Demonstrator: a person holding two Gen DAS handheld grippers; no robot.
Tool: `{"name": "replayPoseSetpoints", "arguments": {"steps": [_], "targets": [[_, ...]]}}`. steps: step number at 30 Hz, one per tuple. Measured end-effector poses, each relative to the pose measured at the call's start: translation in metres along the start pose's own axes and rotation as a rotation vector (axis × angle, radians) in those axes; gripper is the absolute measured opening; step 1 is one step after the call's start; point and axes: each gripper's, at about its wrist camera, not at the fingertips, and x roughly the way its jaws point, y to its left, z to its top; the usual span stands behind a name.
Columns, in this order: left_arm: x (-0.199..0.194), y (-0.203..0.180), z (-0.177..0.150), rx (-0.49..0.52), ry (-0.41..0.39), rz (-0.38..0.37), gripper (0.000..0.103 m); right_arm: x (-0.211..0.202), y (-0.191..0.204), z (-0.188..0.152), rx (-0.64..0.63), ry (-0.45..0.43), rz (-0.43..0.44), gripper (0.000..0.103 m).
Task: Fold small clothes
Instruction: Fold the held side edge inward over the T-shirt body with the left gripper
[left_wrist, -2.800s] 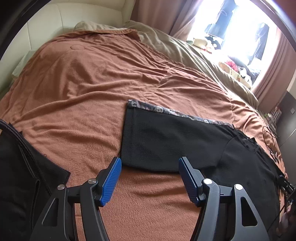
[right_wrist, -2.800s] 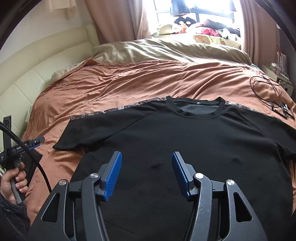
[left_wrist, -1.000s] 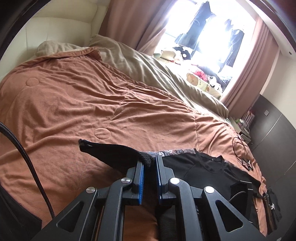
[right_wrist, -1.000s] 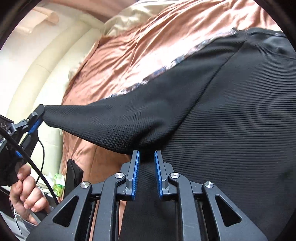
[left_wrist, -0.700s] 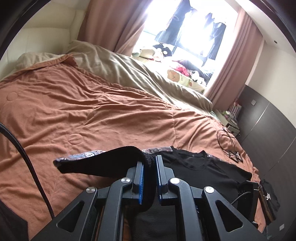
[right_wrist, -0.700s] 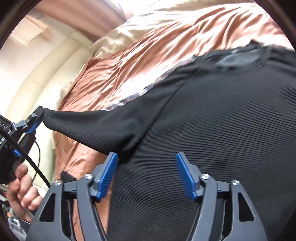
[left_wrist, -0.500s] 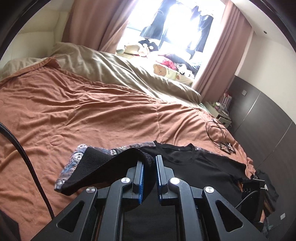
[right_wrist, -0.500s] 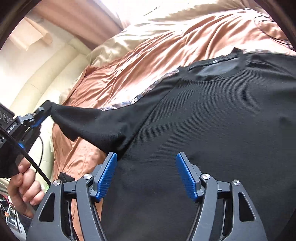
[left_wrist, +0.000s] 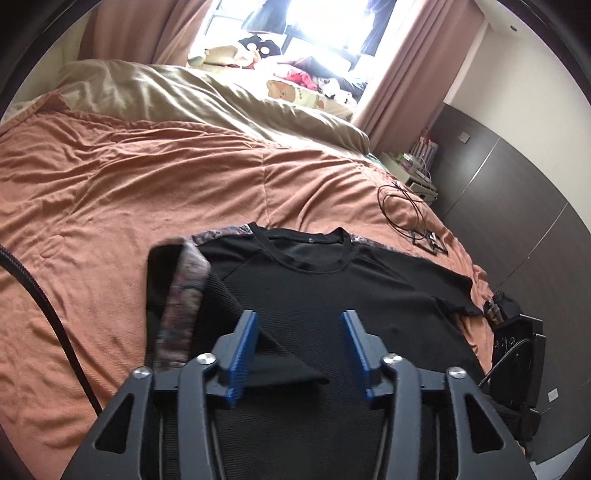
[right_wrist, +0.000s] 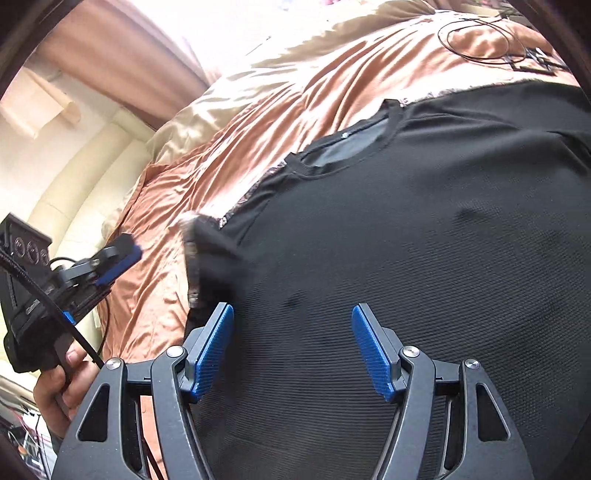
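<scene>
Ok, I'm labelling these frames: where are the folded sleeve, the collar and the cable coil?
sleeve (left_wrist: 184, 295), left wrist view, patterned strip
collar (left_wrist: 306, 258), left wrist view, front neckline rim
cable coil (left_wrist: 402, 210), left wrist view, loop on blanket

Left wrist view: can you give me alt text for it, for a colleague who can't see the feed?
An open left claw hovers over a black T-shirt lying flat on an orange-brown bedspread, its one sleeve folded inward over the body. A coiled black cable lies beyond the shirt, near the curtained window.
</scene>
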Motion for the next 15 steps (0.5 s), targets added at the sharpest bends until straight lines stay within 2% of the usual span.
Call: {"name": "replayPoseSetpoints", "arguments": {"steps": [7,15], "targets": [[-0.009,0.043,-0.004,-0.093,0.012,0.133,0.058,0.013,0.005,0.009,-0.025,0.031,-0.007,0.065],[0.029,0.08,-0.017,-0.164,0.079,0.152,0.057,0.045,0.017,0.018,-0.089,0.093,-0.032,0.065]]}}
